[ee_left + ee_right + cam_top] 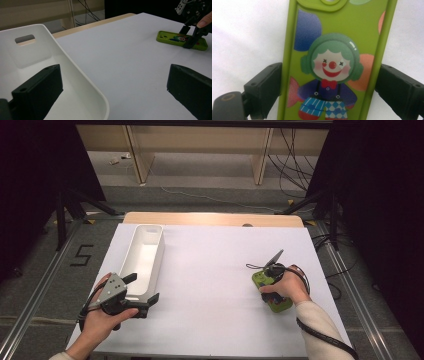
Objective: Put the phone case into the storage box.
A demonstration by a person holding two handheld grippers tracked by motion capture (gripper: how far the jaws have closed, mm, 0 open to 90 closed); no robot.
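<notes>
Right gripper view, centre frame: my right claw (329, 82) straddles the green phone case (337, 50), jaws apart; next I close. Left claw (112, 90) gapes at the white bin (82, 82).

Under your right gripper (270, 282) lies a green phone case (337, 62) of smooth, soft-looking plastic or rubber with a slightly glossy printed clown. Your left gripper (135, 292) has matt black plastic jaws and straddles the wall of a smooth, faintly glossy white plastic bin (82, 82). The table (210, 270) carries a matt white paper-like sheet over a pale wood edge.
</notes>
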